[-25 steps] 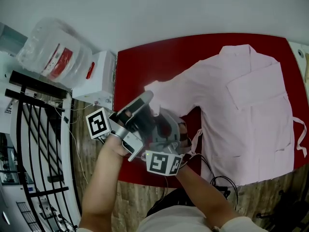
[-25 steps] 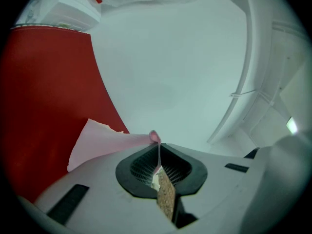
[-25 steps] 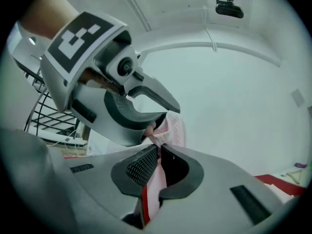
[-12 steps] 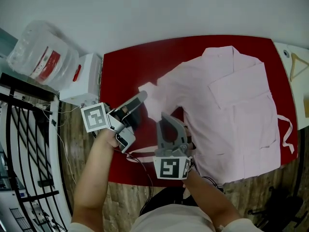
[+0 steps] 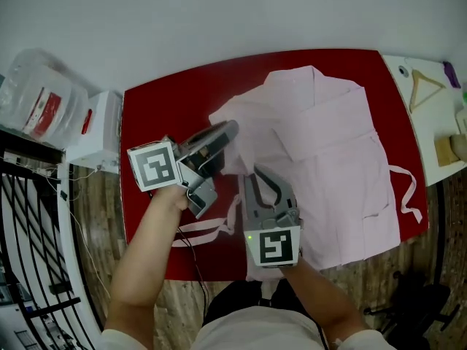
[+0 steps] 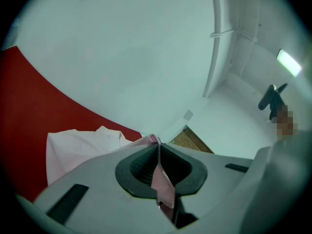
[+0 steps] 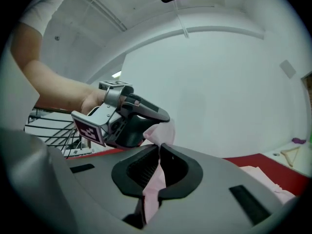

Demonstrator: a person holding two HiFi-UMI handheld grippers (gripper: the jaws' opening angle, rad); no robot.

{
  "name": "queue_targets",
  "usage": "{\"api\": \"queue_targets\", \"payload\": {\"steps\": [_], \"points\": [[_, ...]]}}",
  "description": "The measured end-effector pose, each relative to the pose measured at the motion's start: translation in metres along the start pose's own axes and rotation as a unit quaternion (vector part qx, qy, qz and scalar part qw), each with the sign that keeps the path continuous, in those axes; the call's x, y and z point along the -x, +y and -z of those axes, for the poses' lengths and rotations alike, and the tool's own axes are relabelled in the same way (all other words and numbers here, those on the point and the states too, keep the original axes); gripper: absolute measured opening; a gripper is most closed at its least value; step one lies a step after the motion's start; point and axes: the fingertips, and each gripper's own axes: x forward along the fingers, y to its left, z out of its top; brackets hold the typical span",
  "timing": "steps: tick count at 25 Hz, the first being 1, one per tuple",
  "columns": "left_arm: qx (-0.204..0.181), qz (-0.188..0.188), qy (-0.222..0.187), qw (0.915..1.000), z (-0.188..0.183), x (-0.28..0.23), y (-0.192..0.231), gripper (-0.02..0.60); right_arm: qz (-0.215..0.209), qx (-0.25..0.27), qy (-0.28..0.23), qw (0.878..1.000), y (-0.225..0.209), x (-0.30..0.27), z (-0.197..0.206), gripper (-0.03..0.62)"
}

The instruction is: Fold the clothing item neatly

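The red table (image 5: 157,115) fills the middle of the head view. The pink garment (image 5: 343,152) lies on it, spread over the right half, with its collar toward the far edge. The sleeve (image 5: 237,133) on the left side of the garment is lifted off the table and bunched up between the 2 grippers. The left gripper (image 6: 157,141) has its jaws closed on a thin fold of this pink cloth, which runs down between the dark pads. The right gripper (image 7: 160,146) is closed too and pinches another fold of the same cloth. In its view the left gripper is just beyond it, with the cloth reaching between them. 1 pink tie (image 5: 198,232) lies on the red surface near the front edge, and a second tie (image 5: 408,192) lies by the right edge. A wooden hanger (image 5: 422,86) rests on the white surface (image 5: 438,133) to the right of the table.
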Motion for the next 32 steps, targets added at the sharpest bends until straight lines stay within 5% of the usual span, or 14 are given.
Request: {"api": "queue_targets", "payload": {"steps": [8, 19, 25, 28, 32], "points": [[-0.015, 0.026, 0.035, 0.9989, 0.031, -0.117, -0.029, 0.017, 0.040, -0.036, 0.038, 0.998, -0.116, 0.036, 0.021, 0.023], [-0.028, 0.000, 0.084, 0.9961, 0.100, -0.239, -0.008, 0.018, 0.077, -0.118, 0.112, 0.984, -0.224, 0.064, 0.100, 0.023], [-0.034, -0.019, 0.131, 0.9906, 0.130, -0.269, 0.026, 0.020, 0.082, -0.191, 0.148, 0.967, -0.246, 0.056, 0.146, 0.023], [-0.048, -0.026, 0.184, 0.9814, 0.149, -0.266, 0.040, 0.115, 0.100, -0.250, 0.172, 0.948, -0.256, 0.055, 0.171, 0.023], [-0.082, -0.032, 0.218, 0.9719, 0.162, -0.242, 0.050, 0.132, 0.118, -0.302, 0.211, 0.922, -0.264, 0.062, 0.202, 0.025]]}}
